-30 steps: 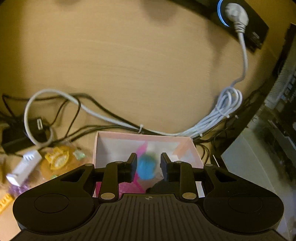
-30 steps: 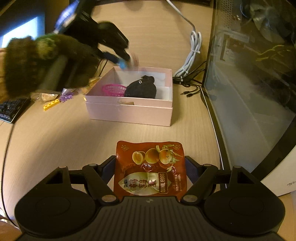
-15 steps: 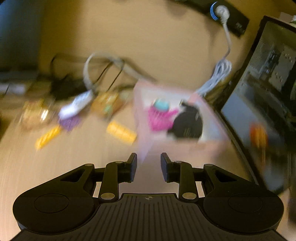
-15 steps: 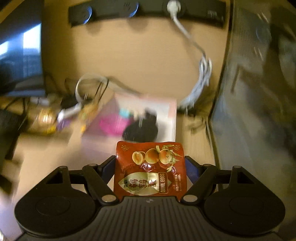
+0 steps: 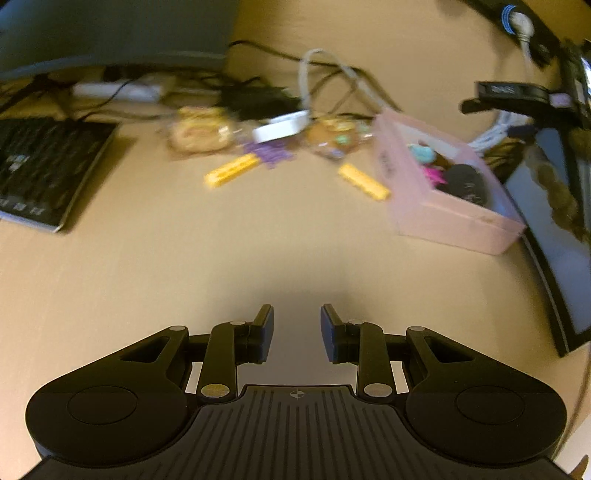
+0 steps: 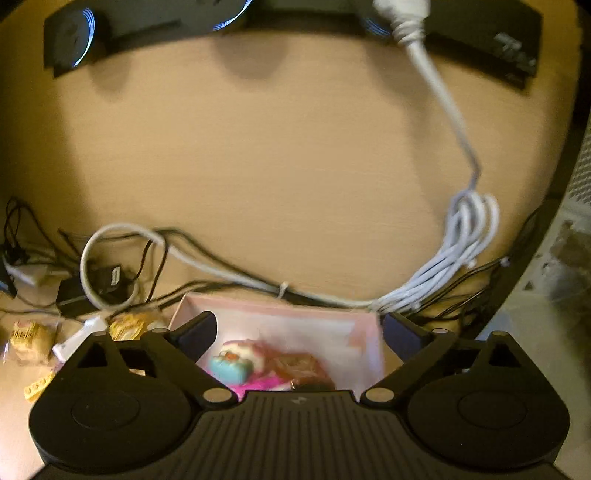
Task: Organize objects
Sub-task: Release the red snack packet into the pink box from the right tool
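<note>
The pink box stands at the right of the desk and holds a teal toy, a pink basket and a black pouch. My left gripper is open and empty, low over bare desk in front of the box. My right gripper is open wide and empty, right above the pink box. Below it lie the teal toy and the red-brown snack packet. Two yellow bricks, a purple piece and wrapped snacks lie left of the box.
A keyboard is at the far left. Tangled black and white cables run behind the box. A black power strip lies at the back. A monitor stands to the right of the box.
My right gripper moved forward over the box, opened and let go of the snack packet, which now lies in the box. My left gripper pulled back from the box and swung left.
</note>
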Action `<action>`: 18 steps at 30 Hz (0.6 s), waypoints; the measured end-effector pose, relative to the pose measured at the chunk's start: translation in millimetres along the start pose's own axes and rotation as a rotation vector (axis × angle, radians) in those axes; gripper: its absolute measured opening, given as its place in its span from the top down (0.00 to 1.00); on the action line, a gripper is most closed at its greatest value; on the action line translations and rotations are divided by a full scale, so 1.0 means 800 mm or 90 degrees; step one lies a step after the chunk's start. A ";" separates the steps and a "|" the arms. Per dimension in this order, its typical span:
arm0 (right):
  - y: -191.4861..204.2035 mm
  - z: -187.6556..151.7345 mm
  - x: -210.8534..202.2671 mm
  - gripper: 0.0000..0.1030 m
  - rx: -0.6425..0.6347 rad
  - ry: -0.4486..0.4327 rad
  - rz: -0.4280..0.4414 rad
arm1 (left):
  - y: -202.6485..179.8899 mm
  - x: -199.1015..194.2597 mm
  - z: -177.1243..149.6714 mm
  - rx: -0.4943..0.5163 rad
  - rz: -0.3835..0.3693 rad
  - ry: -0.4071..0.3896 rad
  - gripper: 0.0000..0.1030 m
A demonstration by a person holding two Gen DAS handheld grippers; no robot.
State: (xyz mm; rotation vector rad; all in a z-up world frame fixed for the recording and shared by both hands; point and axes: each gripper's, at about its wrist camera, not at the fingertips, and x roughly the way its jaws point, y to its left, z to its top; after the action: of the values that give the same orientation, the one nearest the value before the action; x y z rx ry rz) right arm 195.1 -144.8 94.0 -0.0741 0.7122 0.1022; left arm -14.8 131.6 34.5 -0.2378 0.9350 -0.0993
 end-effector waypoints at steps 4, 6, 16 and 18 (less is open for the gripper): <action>0.023 -0.031 -0.010 0.03 -0.013 0.008 0.023 | 0.019 0.007 0.005 -0.009 0.020 0.012 0.71; 0.035 -0.045 -0.019 0.02 -0.021 0.008 0.035 | 0.024 0.009 0.011 -0.004 0.023 0.003 0.71; 0.088 -0.132 -0.084 0.00 -0.110 0.044 0.067 | 0.069 0.044 0.108 0.022 0.051 -0.109 0.70; 0.093 -0.146 -0.087 0.00 -0.107 0.068 0.069 | 0.076 0.059 0.139 0.070 0.057 -0.125 0.68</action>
State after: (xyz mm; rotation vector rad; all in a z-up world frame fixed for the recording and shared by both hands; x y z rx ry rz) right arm 58.0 -87.4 49.3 -0.2031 0.8131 0.2644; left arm 101.4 199.2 46.3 -0.1015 0.7418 -0.0445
